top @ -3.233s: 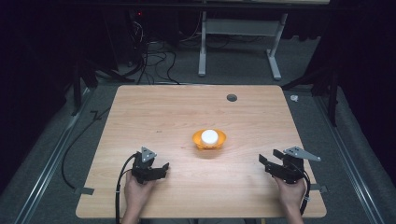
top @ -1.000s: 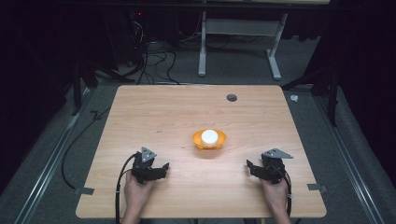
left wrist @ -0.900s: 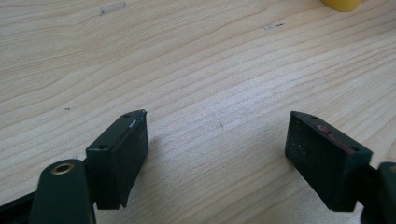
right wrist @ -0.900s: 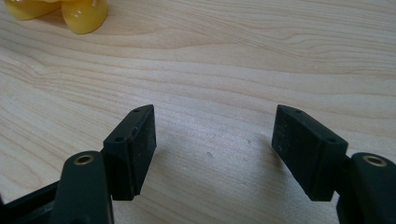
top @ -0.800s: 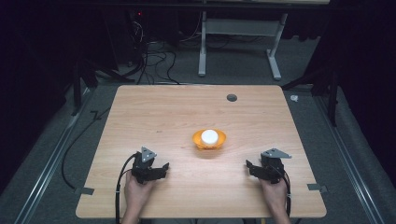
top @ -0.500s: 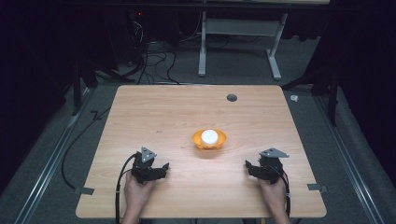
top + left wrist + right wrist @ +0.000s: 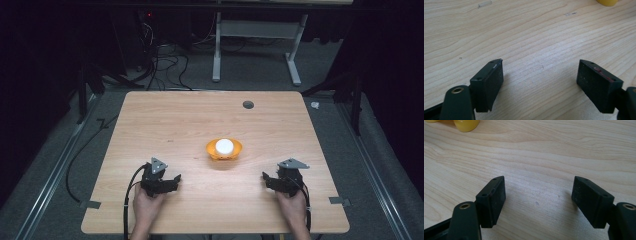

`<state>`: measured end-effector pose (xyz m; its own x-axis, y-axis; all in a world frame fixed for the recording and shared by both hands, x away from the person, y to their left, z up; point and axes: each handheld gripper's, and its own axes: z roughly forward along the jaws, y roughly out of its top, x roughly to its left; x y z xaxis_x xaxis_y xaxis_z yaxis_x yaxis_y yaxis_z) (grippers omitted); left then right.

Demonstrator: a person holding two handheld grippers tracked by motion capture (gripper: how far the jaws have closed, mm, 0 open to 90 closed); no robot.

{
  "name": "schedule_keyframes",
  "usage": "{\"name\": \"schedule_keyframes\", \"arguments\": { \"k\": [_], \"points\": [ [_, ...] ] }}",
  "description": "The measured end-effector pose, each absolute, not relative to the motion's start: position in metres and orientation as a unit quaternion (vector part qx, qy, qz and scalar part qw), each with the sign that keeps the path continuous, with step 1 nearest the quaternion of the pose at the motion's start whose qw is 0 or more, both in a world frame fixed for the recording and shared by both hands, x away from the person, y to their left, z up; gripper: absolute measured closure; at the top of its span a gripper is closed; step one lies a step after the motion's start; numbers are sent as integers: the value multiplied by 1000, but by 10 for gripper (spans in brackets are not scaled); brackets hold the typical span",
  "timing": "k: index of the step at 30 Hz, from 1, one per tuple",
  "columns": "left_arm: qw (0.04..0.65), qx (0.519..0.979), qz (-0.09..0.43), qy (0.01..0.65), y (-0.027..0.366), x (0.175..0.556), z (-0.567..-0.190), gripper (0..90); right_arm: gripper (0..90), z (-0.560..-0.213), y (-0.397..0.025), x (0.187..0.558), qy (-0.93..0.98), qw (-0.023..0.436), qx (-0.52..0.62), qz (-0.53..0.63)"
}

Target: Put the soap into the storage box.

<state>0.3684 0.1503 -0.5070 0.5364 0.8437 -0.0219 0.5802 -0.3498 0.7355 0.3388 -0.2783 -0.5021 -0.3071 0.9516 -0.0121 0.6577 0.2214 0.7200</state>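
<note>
An orange bowl [image 7: 224, 149] with a round white thing [image 7: 225, 146] in it sits at the middle of the wooden table [image 7: 200, 120]. My left gripper [image 7: 171, 180] rests near the front edge, left of the bowl, held by a hand. In the left gripper view it [image 7: 540, 66] is open over bare wood, with a yellow-orange edge of the bowl [image 7: 607, 2] at the top right. My right gripper [image 7: 268, 178] lies front right of the bowl, jaws pointing left. The right gripper view shows it [image 7: 539, 182] open and empty, the bowl's yellow underside [image 7: 466, 125] far off at top left.
A round cable hole [image 7: 248, 104] lies in the table's far right part. Tape tabs [image 7: 90, 204] [image 7: 336, 201] mark the front corners. Beyond the far edge, cables [image 7: 160, 65] lie on the floor beside a white desk frame [image 7: 255, 50].
My right gripper has slid left from near the table's right edge toward the bowl, only slightly in the last second. The left gripper and bowl have stayed put.
</note>
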Motion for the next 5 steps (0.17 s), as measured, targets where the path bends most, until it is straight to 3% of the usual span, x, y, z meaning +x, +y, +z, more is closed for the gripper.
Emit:
{"name": "schedule_keyframes", "arguments": {
  "k": [5],
  "points": [
    [357,800,185,445,150,368,-507,219,282,-502,-278,339,745,235,540,313]
  ]
}}
